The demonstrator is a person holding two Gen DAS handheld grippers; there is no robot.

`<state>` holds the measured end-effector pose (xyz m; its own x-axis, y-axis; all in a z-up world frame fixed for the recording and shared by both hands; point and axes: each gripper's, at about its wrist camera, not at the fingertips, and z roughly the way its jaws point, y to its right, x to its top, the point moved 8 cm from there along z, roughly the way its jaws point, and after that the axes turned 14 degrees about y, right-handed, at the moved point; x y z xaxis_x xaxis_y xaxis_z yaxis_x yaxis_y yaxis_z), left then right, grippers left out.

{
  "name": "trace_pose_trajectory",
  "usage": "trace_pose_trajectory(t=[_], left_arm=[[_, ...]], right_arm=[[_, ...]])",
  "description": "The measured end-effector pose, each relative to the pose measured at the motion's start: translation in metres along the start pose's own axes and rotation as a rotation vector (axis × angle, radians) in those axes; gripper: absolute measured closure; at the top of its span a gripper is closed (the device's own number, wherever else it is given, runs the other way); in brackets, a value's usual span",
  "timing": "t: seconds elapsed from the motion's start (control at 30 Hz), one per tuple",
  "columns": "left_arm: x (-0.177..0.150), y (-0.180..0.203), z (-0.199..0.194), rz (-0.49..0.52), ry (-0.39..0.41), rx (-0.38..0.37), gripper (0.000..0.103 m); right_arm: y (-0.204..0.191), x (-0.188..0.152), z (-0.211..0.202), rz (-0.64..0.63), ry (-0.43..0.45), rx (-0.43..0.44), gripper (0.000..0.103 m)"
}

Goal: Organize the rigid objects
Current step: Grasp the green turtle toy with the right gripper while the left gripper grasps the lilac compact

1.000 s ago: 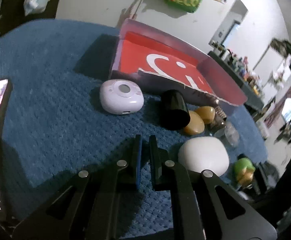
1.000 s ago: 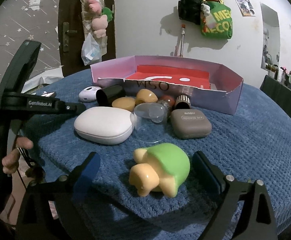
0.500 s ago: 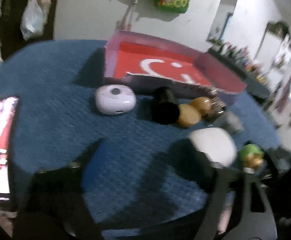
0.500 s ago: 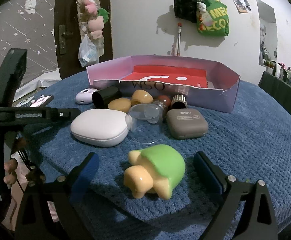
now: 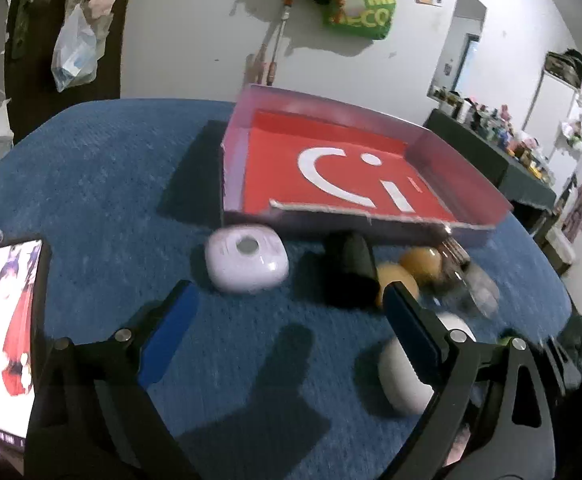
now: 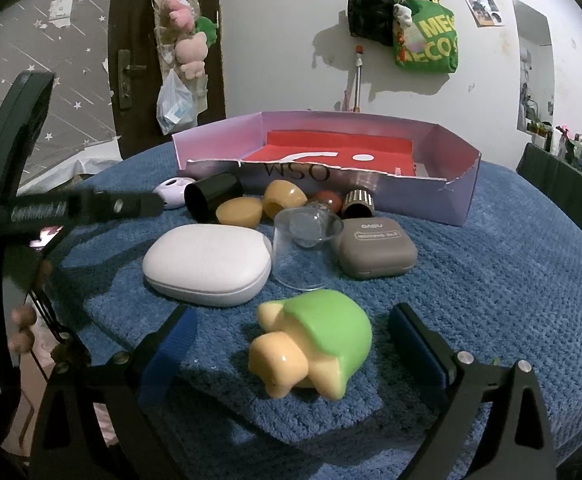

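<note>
Left wrist view
Left gripper (image 5: 287, 316): jaws opening wide, only bare blue cloth (image 5: 103, 184) between them; nothing held.
Lilac case (image 5: 247, 260): at twelve o'clock just beyond the fingertips, likely the next pick, which would explain the spread.
Tray (image 5: 467, 168): purple walls, red floor, at one o'clock behind the case; empty, so sorting looks barely begun.
Black cylinder (image 5: 351, 272): on its side at two o'clock, touching a yellow piece (image 5: 395, 280).
Phone (image 5: 7, 336): lit, at nine o'clock on the table edge.

Right wrist view
Right gripper (image 6: 291, 344): jaws wide, straddling the green turtle toy (image 6: 323, 340) without touching it; apparently poised to close.
White case (image 6: 207, 264): eleven o'clock of the turtle.
Grey case (image 6: 377, 252): one o'clock, beside a clear cup (image 6: 307, 240).
Tray (image 6: 463, 196): twelve o'clock, behind the cluster.
</note>
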<state>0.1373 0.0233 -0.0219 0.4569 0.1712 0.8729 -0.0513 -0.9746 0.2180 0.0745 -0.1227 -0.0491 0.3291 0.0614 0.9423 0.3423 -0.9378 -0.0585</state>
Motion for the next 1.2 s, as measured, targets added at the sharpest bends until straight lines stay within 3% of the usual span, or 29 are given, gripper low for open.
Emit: trace_pose_trajectory(t=[0.23, 0.3, 0.4, 0.47, 0.57, 0.73, 0.83, 0.87, 1.0, 1.03, 1.13, 1.2], left_arm=[[0.007, -0.022, 0.022, -0.077, 0.014, 0.061, 0.008], [0.011, -0.028, 0.012, -0.119, 0.055, 0.037, 0.008], [0.019, -0.036, 0.003, -0.073, 0.092, 0.107, 0.008], [0.016, -0.037, 0.014, -0.035, 0.045, 0.134, 0.008], [0.006, -0.033, 0.029, -0.063, -0.015, 0.103, 0.008], [0.006, -0.037, 0.029, -0.063, 0.011, 0.172, 0.008], [-0.001, -0.040, 0.038, -0.099, -0.052, 0.141, 0.009], [-0.001, -0.039, 0.039, -0.097, -0.055, 0.139, 0.009], [-0.002, -0.029, 0.041, -0.063, -0.075, 0.106, 0.029], [-0.002, -0.027, 0.042, -0.048, -0.074, 0.108, 0.031], [-0.003, -0.022, 0.042, -0.044, -0.082, 0.082, 0.050], [-0.002, -0.021, 0.041, -0.043, -0.083, 0.070, 0.051]], right_arm=[[0.002, -0.002, -0.004, -0.028, 0.012, -0.027, 0.014], [0.002, -0.002, -0.005, -0.032, 0.014, -0.028, 0.014], [0.002, -0.002, -0.006, -0.033, 0.019, -0.027, 0.015], [0.003, -0.003, -0.005, -0.029, 0.021, -0.026, 0.015], [0.002, -0.002, -0.002, -0.030, 0.023, -0.033, 0.015], [0.000, -0.002, -0.003, -0.033, 0.027, -0.040, 0.018], [-0.002, -0.002, -0.005, -0.037, 0.032, -0.041, 0.027], [-0.003, -0.003, -0.006, -0.041, 0.034, -0.038, 0.034], [-0.003, -0.001, -0.008, -0.047, 0.042, -0.050, 0.052], [-0.002, 0.000, -0.007, -0.040, 0.039, -0.045, 0.053], [-0.001, 0.000, -0.007, -0.033, 0.038, -0.043, 0.053], [0.001, 0.000, -0.007, -0.042, 0.037, -0.048, 0.053]])
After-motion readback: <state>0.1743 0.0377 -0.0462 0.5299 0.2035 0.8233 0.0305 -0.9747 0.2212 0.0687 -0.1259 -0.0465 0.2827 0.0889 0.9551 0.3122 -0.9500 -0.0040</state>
